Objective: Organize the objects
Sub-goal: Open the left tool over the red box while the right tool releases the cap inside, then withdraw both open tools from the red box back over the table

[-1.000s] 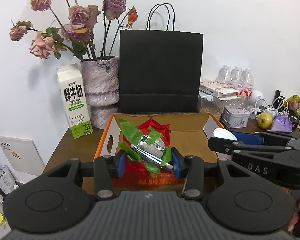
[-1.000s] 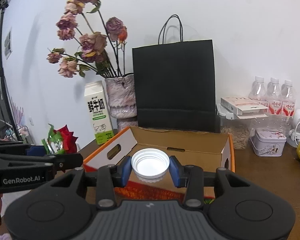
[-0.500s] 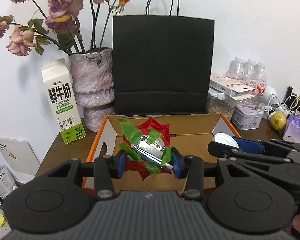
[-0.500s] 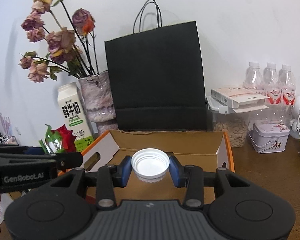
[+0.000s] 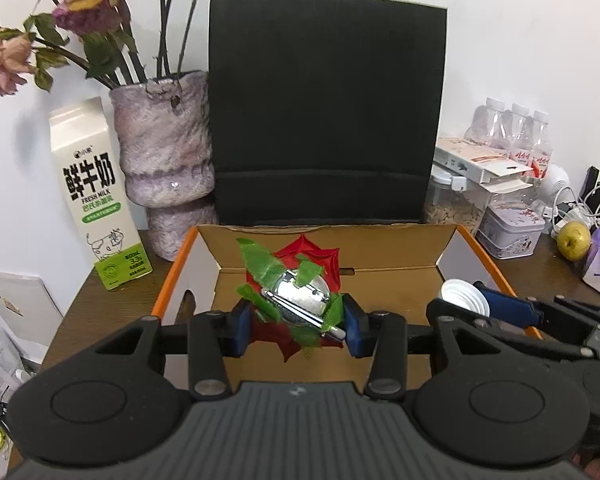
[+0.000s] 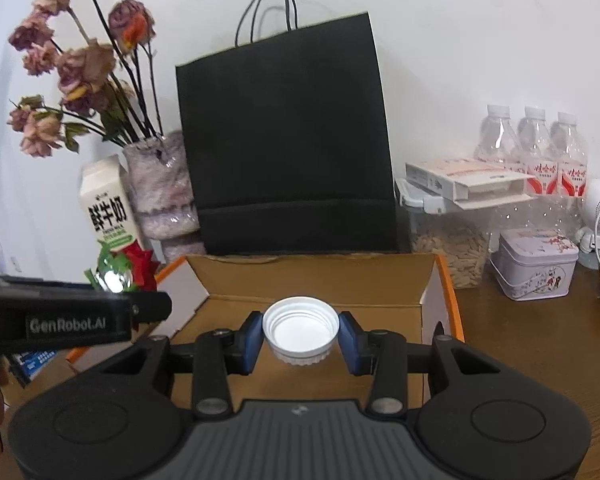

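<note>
We're holding both grippers level over the open cardboard box (image 5: pixel 400 256). Left gripper (image 5: pixel 296 322) is clamping the red rose ornament (image 5: pixel 300 280); right gripper (image 6: pixel 300 338) is clamping the white lid (image 6: pixel 300 326), open side up. Versus a second ago, both are sitting closer to the black bag (image 5: pixel 324 112), grips unchanged.
</note>
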`<act>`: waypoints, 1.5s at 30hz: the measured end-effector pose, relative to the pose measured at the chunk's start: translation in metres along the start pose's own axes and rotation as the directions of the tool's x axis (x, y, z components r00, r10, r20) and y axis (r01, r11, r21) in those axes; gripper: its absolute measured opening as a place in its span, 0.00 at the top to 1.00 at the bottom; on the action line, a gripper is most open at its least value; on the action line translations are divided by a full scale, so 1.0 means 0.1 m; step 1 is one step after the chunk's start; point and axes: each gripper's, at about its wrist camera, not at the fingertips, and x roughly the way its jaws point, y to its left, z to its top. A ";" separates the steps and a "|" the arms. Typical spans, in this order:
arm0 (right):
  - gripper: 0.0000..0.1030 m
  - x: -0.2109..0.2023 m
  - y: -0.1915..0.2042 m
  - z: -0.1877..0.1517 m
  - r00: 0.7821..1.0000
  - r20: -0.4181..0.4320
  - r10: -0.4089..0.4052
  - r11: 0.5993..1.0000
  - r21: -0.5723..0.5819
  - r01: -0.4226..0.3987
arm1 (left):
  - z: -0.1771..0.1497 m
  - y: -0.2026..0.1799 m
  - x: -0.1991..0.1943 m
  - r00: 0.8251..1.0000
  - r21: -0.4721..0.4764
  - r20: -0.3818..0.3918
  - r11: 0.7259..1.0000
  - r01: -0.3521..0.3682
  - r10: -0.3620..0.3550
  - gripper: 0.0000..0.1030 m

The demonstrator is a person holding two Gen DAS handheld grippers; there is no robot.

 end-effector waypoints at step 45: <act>0.00 -0.50 0.17 -0.01 0.999 0.029 -0.026 0.998 -0.062 0.028 | -0.14 0.33 -0.50 0.995 -0.107 0.089 0.994 -0.035 0.044 0.00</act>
